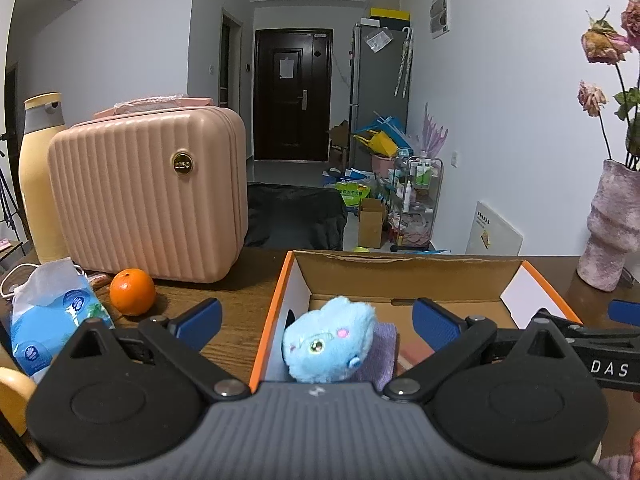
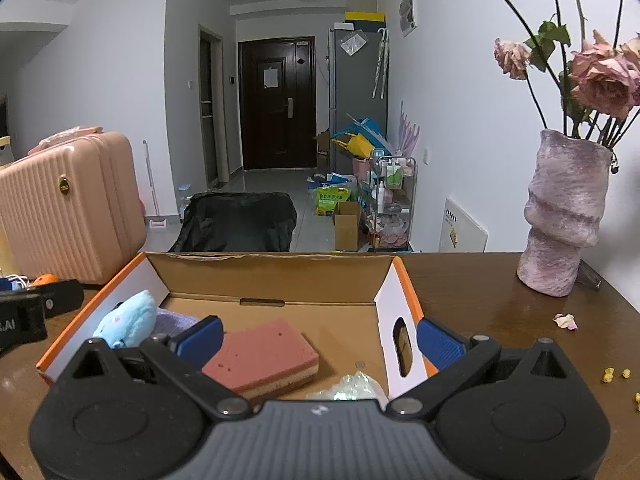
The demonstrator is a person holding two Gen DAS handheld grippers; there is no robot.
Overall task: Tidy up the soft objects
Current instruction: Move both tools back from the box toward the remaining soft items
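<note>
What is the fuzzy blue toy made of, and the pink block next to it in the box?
The fuzzy blue toy looks like plush fabric: shaggy, matte pile. The pink block looks like sponge foam: pitted top, layered pink and cream edge.

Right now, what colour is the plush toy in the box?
Light blue, with pink cheek spots. The plush toy shows best in the left wrist view, inside the box.
</note>
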